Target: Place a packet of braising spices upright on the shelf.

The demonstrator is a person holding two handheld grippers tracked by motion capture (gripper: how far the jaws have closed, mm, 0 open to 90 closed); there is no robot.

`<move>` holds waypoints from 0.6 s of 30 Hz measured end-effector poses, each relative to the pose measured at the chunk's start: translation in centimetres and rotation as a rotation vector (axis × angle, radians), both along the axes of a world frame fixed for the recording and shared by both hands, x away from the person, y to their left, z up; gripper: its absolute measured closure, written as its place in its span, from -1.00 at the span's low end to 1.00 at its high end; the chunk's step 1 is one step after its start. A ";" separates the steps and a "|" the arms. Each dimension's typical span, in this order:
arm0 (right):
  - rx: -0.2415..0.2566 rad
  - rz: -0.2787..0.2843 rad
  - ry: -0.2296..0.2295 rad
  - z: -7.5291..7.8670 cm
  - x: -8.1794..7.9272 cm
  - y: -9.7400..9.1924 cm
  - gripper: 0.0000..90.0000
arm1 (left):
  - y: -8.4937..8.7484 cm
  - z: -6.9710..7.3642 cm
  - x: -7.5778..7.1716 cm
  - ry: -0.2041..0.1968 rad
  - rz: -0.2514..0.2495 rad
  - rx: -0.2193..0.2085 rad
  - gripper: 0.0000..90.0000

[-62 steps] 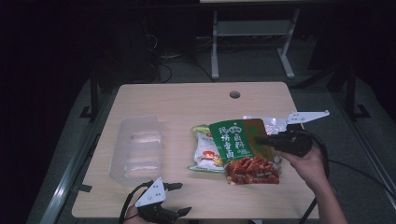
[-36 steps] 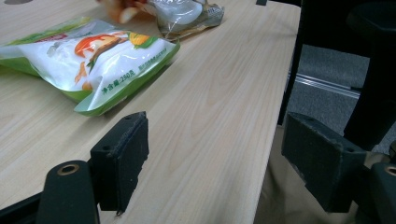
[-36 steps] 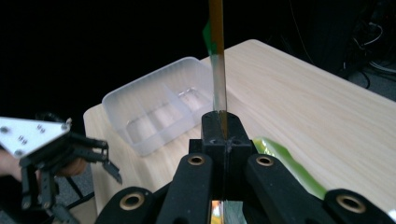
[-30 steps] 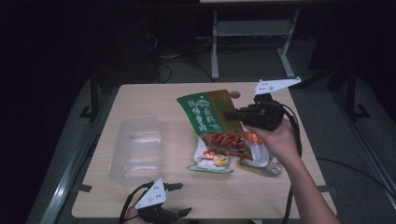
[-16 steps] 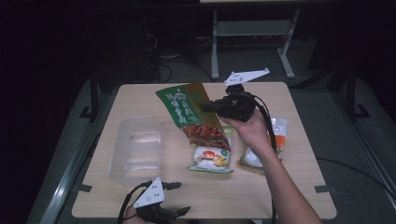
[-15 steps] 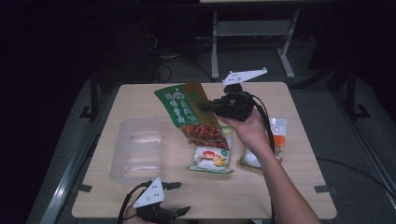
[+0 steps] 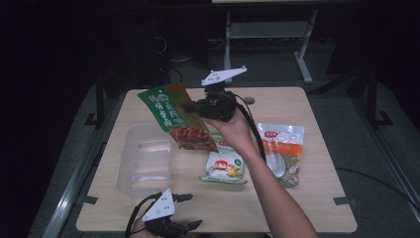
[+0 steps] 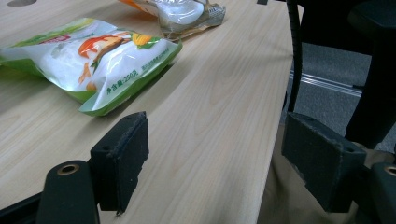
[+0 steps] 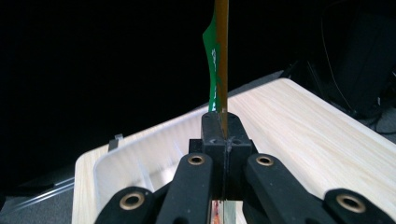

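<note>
My right gripper [image 7: 194, 106] is shut on the edge of a green snack bag [image 7: 171, 116] and holds it in the air above the table, by the far right corner of a clear plastic tray [image 7: 143, 158]. In the right gripper view the bag [image 9: 218, 56] stands edge-on, pinched between the closed jaws [image 9: 223, 130], with the tray [image 9: 135, 163] below. My left gripper [image 7: 194, 210] rests at the table's near edge, open, with nothing between its pads [image 8: 122, 156].
A white and green bag [image 7: 224, 166] lies flat mid-table, also close ahead in the left gripper view [image 8: 93, 60]. An orange and clear bag [image 7: 280, 148] lies to its right. The wooden table [image 7: 307, 198] has a small round hole at its far side.
The right gripper has carried the green bag up off the other bags and leftward toward the tray. The left gripper has stayed put.
</note>
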State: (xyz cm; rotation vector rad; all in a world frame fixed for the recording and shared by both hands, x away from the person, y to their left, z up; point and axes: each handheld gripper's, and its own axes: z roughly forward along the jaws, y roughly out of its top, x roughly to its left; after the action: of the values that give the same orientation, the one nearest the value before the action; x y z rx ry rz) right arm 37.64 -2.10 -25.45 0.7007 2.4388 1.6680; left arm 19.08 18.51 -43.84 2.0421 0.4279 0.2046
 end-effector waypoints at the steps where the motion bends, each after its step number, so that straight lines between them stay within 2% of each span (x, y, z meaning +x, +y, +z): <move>1: 0.000 0.002 -0.004 0.0 0.1 0.4 1.00 | 0.0 0.0 0.0 0.001 0.002 -0.003 -0.49; 2: -0.001 0.008 -0.006 -0.1 0.6 1.5 1.00 | 0.1 0.0 0.1 -0.001 0.003 -0.004 -0.49; 9: 0.001 0.031 -0.011 -0.7 1.7 5.0 1.00 | 0.2 0.0 0.1 -0.001 0.002 0.004 -0.49; 11: 0.000 0.032 -0.012 -0.8 1.8 5.3 1.00 | 0.3 0.0 0.1 0.000 0.005 0.002 -0.49; 12: -0.005 0.034 -0.013 -1.0 2.2 6.5 1.00 | 0.3 0.0 0.1 -0.002 0.006 -0.001 -0.49; 15: -0.005 0.036 -0.019 -1.2 2.6 7.4 1.00 | 0.4 0.1 0.1 -0.002 0.006 -0.005 -0.49; 16: 0.006 0.037 -0.011 -1.5 3.0 8.6 1.00 | 0.4 0.1 0.1 -0.001 0.005 -0.001 -0.49; 18: 0.011 0.036 -0.010 -1.8 3.3 9.6 1.00 | 0.4 0.1 0.1 -0.003 0.004 0.001 -0.49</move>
State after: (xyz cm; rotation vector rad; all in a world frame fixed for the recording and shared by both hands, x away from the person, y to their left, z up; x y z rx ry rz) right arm 40.96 7.52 -27.28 0.6521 2.4511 1.6944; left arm 19.15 18.89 -43.77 2.0420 0.4298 0.2105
